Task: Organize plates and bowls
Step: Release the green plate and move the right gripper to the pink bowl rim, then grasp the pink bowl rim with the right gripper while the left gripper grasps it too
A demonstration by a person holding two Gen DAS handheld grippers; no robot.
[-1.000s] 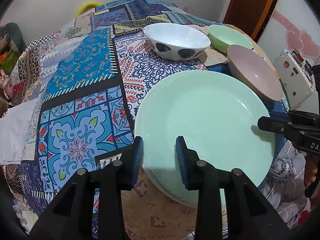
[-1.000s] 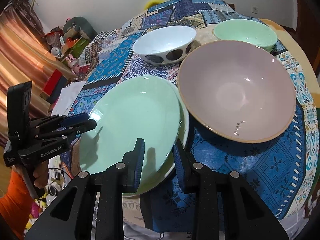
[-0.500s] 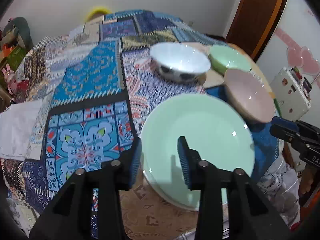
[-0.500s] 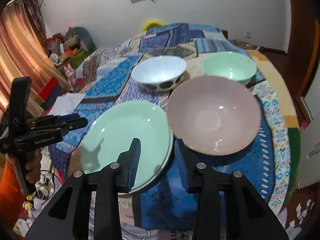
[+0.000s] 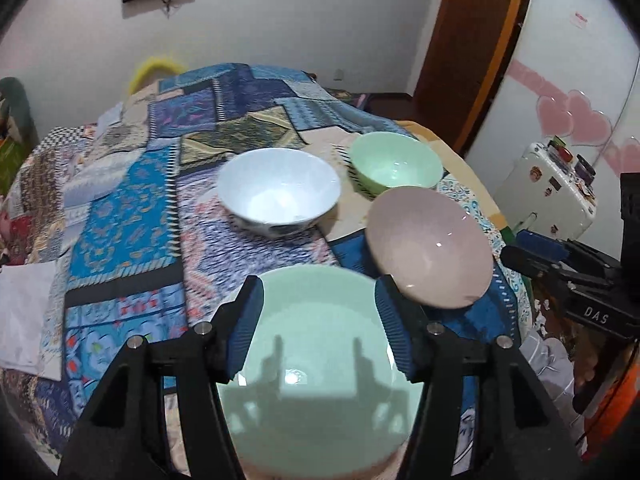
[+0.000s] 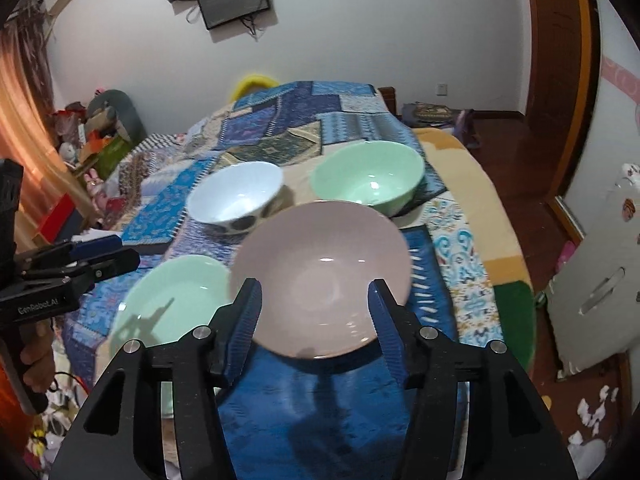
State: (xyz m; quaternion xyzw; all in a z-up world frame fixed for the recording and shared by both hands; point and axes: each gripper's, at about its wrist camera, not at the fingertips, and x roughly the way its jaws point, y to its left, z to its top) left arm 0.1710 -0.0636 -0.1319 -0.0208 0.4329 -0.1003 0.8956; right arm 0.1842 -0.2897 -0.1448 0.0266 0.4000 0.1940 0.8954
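Covering the whole surface is a patchwork cloth point(image 5: 120, 216) in blues w/ patterned panels, draped over a bed or table (can't tell which). On it sit four pieces of crockery. Biggest is the mint-green plate point(image 5: 320, 368), flat at the near edge, closest to the left gripper point(image 5: 320, 328); a pale rim shows under its near edge, maybe a 2nd plate, unclear. Next is the pink bowl point(image 6: 324, 280), wide and shallow, just right of the plate, rims close or overlapping in the right wrist view. Behind those, the white bowl point(image 5: 280, 196) w/ dark spots on its outer wall, then the green bowl point(image 6: 368, 182) to its right, smallest of the lot; the two stand near each other but apart.

Left gripper hangs above the plate, fingers spread wide, nothing between the blue pads point(image 5: 246, 328). Right gripper point(image 6: 314, 320) hangs above the near side of the pink bowl, also spread wide and holding nothing; its pads point(image 6: 248, 320) frame the bowl w/o touching it. Each tool shows in the other's view at the frame edge, held by a hand.
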